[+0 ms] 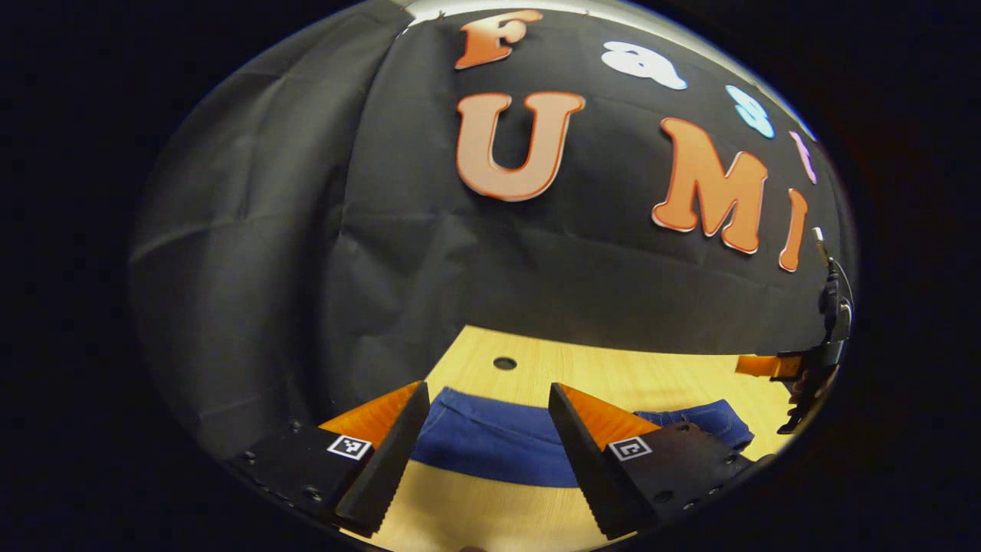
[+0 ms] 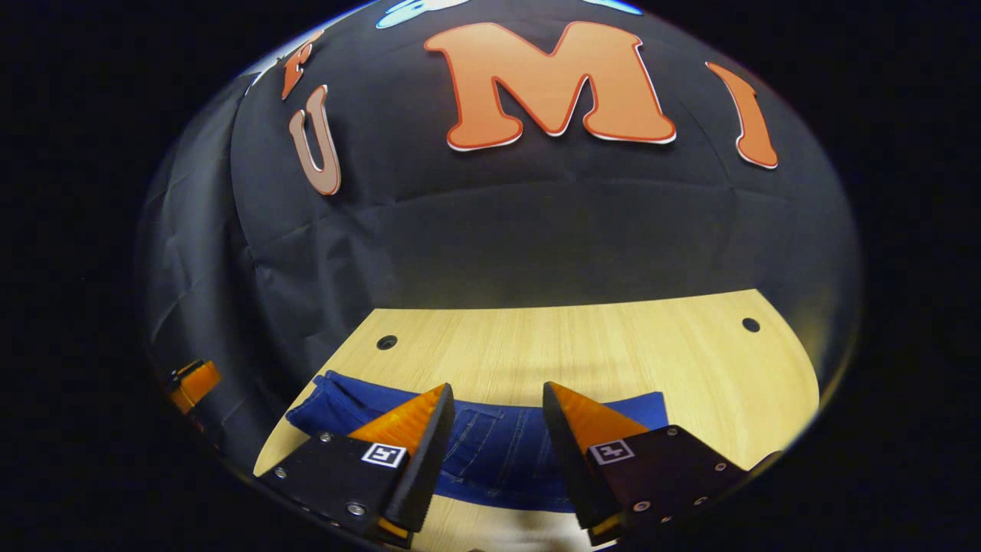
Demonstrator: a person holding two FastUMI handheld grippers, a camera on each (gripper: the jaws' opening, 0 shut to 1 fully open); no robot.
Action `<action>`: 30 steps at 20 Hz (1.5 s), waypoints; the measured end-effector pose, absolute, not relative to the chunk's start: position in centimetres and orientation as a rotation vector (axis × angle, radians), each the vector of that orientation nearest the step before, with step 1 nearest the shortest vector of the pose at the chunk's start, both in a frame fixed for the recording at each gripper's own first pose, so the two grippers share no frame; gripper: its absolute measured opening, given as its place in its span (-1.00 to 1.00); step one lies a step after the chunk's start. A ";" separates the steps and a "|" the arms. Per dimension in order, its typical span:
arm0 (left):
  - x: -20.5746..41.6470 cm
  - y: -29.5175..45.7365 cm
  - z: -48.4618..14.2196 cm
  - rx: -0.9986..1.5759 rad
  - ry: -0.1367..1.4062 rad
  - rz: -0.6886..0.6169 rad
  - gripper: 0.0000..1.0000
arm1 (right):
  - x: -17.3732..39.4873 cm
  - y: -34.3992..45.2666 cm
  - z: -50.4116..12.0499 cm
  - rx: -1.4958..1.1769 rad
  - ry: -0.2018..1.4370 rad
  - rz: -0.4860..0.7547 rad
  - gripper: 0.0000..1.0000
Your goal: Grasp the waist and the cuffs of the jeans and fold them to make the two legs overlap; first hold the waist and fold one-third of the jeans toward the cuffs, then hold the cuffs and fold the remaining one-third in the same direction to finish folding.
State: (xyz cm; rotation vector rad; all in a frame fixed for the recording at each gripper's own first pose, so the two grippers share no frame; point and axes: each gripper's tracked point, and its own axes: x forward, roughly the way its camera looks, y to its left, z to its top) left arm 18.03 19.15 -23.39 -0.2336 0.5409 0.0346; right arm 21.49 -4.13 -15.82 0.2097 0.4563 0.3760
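Blue jeans (image 1: 490,441) lie flat on the wooden table (image 1: 613,376), stretching sideways across the left gripper view. My left gripper (image 1: 488,402) hovers open above the near part of them, nothing between its fingers. In the right gripper view the jeans (image 2: 490,448) show stitched seams and pockets, with one end at the left (image 2: 322,402). My right gripper (image 2: 497,402) is open too, held over that stitched part without touching it. The right gripper (image 1: 805,376) also appears at the far right edge of the left gripper view, above the other end of the jeans (image 1: 705,422).
The black cloth wall (image 2: 490,245) rises directly behind the table. Small round holes (image 2: 386,342) (image 2: 750,324) sit near the table's back corners, and one hole (image 1: 504,363) shows beyond the jeans. Bare wood (image 2: 582,353) lies between the jeans and the wall.
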 end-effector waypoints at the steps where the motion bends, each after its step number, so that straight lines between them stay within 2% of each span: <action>1: 18.0 19.3 -24.8 -0.271 0.588 0.041 0.94 | 21.7 -5.0 -15.5 0.206 0.450 0.353 0.54; 2: 17.7 19.4 -26.4 -0.316 0.640 0.047 0.94 | 22.1 -6.0 -15.2 0.206 0.440 0.334 0.43; 3: 17.2 19.3 -28.1 -0.361 0.694 0.055 0.94 | 22.4 -7.3 -14.7 0.200 0.423 0.305 0.63; 7: 16.0 19.7 -34.3 -0.578 0.865 0.110 0.94 | 23.0 -12.4 -12.7 0.203 0.368 0.206 0.70; 15: 16.2 19.7 -41.2 -0.933 0.982 0.201 0.95 | 21.9 -18.2 -9.9 0.193 0.304 0.076 0.71; 21: 17.4 21.0 -43.8 -1.081 0.964 0.252 0.90 | 20.3 -19.6 -9.8 0.162 0.301 0.020 0.72; 24: 19.5 21.3 -44.6 -1.100 0.926 0.245 0.80 | 20.0 -20.1 -9.8 0.167 0.308 -0.002 0.74; 28: 20.7 21.2 -45.0 -1.111 0.894 0.200 0.77 | 19.4 -20.6 -9.4 0.176 0.304 -0.023 0.74; 30: 22.5 21.3 -45.5 -1.201 0.844 0.208 0.78 | 19.0 -21.2 -9.5 0.176 0.312 -0.036 0.74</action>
